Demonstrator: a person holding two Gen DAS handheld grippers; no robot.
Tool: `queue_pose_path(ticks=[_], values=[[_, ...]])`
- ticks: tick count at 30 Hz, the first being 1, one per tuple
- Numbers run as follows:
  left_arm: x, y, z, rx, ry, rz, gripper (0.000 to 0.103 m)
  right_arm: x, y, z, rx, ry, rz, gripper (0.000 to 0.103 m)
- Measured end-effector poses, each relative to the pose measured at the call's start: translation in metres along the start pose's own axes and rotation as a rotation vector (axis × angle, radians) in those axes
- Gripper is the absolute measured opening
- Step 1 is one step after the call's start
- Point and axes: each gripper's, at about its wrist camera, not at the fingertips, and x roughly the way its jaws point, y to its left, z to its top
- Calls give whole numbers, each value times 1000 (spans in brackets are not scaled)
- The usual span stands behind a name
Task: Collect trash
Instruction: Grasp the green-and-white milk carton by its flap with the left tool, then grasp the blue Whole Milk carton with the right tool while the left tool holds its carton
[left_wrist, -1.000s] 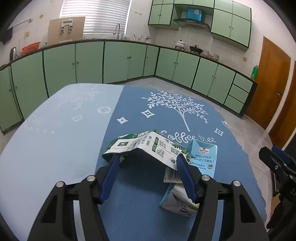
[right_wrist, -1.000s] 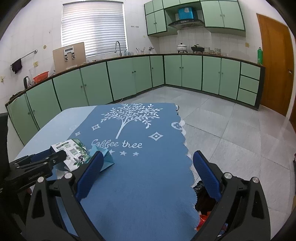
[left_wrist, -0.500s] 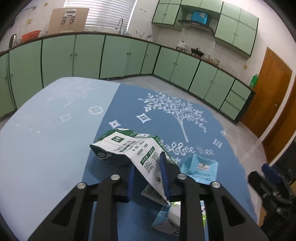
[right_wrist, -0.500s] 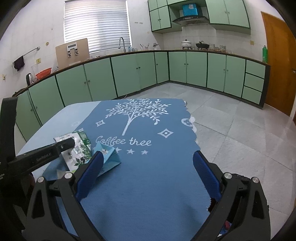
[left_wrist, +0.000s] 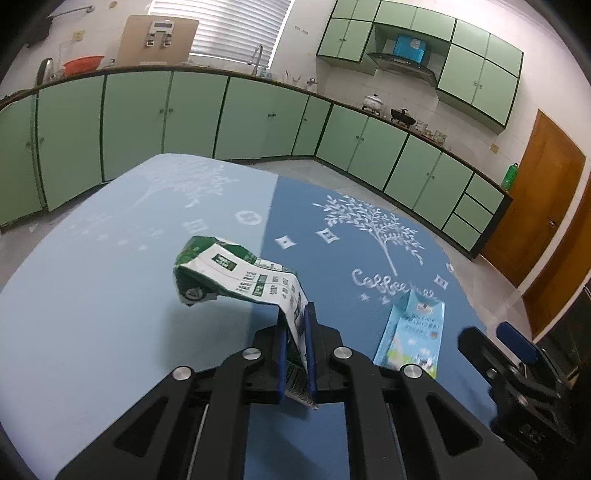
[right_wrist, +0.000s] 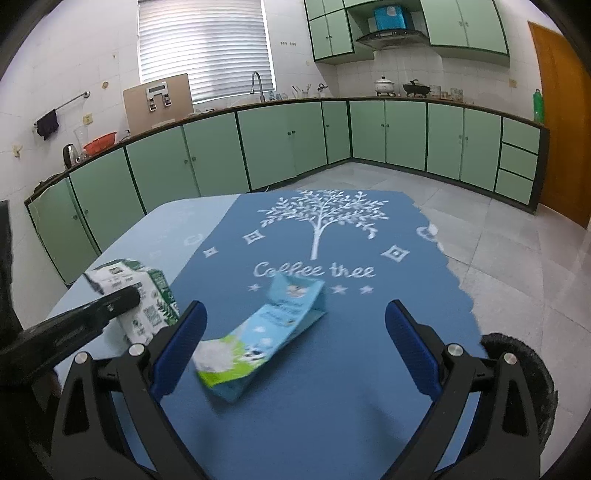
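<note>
A crumpled green and white carton hangs above the blue tablecloth, pinched at its near end by my left gripper, which is shut on it. The same green carton shows at the left of the right wrist view, under the left gripper's black finger. A flattened light blue milk carton lies on the cloth near the "Coffee tree" print; it is the blue carton right of the left gripper. My right gripper stands open just above and behind it, its blue pads on either side.
The table carries a cloth that is light blue on the left and darker blue on the right. Green kitchen cabinets line the far walls. A wooden door stands at the right, beyond grey floor tiles. A dark round object sits past the table's right edge.
My left gripper closed on the green carton and lifted it off the cloth, away from the blue carton. My right gripper moved left toward the blue carton, which now lies between its open pads.
</note>
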Motion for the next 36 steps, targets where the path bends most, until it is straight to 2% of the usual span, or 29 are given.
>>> queue_pose_path(ticks=[8, 18, 23, 28, 32, 36], values=[[-7, 24, -9, -19, 2, -27, 9, 15, 29, -8, -8, 34, -63, 94], [-1, 25, -7, 28, -15, -20, 10, 37, 49, -7, -38, 118, -131, 94], [-1, 28, -7, 42, -19, -25, 11, 41, 39, -9, -36, 156, -157, 94], [0, 26, -6, 40, -23, -26, 12, 32, 19, -13, -62, 151, -198, 94], [1, 23, -6, 40, -27, -16, 12, 31, 0, -16, -26, 175, -189, 94], [2, 20, -6, 34, -24, -13, 12, 44, -4, -14, -3, 222, -170, 87]])
